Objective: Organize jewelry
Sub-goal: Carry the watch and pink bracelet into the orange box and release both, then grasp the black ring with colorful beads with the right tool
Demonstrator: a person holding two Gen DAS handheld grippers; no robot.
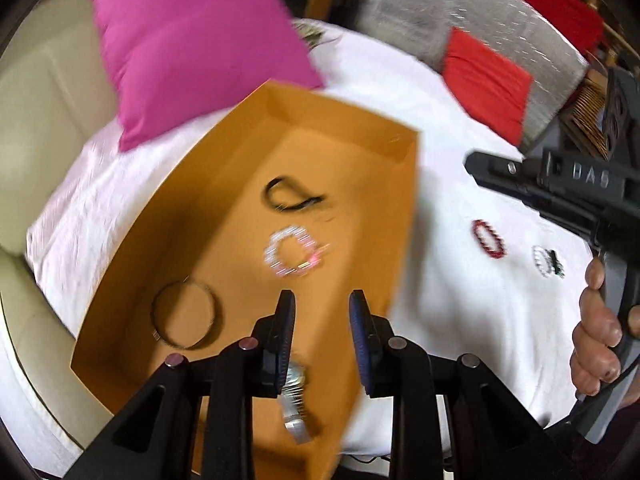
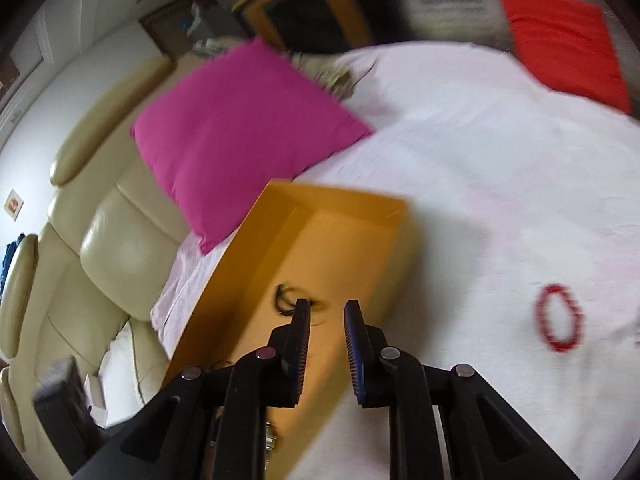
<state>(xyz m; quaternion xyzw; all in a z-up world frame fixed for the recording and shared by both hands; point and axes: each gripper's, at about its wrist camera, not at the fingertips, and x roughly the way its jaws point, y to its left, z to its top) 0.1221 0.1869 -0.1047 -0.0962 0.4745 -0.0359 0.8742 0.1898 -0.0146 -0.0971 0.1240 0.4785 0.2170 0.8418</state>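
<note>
Left hand-held gripper (image 1: 322,302) and right hand-held gripper (image 2: 327,311), both released, above orange box (image 1: 394,152) at centre frame.

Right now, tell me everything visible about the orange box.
The orange box is a shallow, open-topped rectangular tray, looking like matte cardboard, with low upright walls and no lid in sight. It lies flat on the white sheet, one far corner beside the pink pillow. Inside, apart from each other, lie a black cord, a pale beaded bracelet, a thin metal bangle and a silvery watch. The left gripper hovers above it, fingers open, holding nothing.
</note>
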